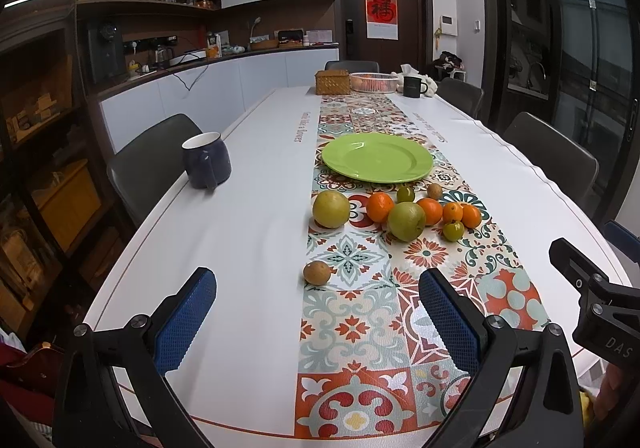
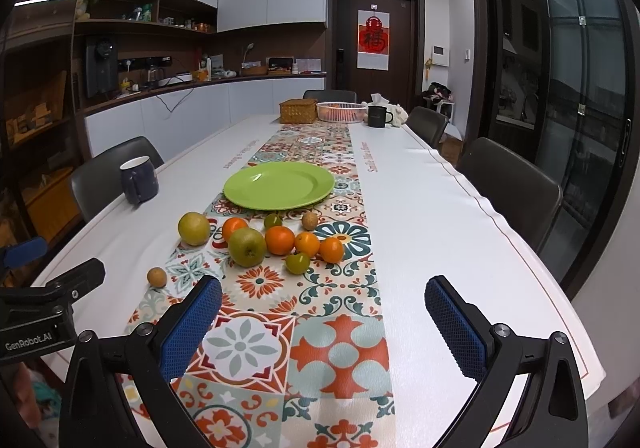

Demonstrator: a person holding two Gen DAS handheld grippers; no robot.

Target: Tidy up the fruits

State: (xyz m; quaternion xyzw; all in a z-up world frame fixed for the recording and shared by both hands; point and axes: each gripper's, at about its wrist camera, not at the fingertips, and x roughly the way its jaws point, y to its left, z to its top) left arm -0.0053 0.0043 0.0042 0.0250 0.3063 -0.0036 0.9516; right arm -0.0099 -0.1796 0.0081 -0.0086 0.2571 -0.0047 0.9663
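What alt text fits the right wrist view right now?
The open right gripper hovers over a patterned table runner, holding nothing. Ahead, loose oranges, greenish apples and small brown fruits lie before an empty green plate.

A plain lime-green plate [image 2: 279, 185] is seen on a table runner [image 2: 340, 348] patterned in orange-red, teal and cream floral tiles. The tablecloth [image 2: 432, 232] beside the runner is white. In front of the plate, 4 oranges [image 2: 279, 240] are bright orange and 2 apples [image 2: 247, 247] yellow-green. Left of the plate, a mug [image 2: 139, 179] is navy blue with a white inside.
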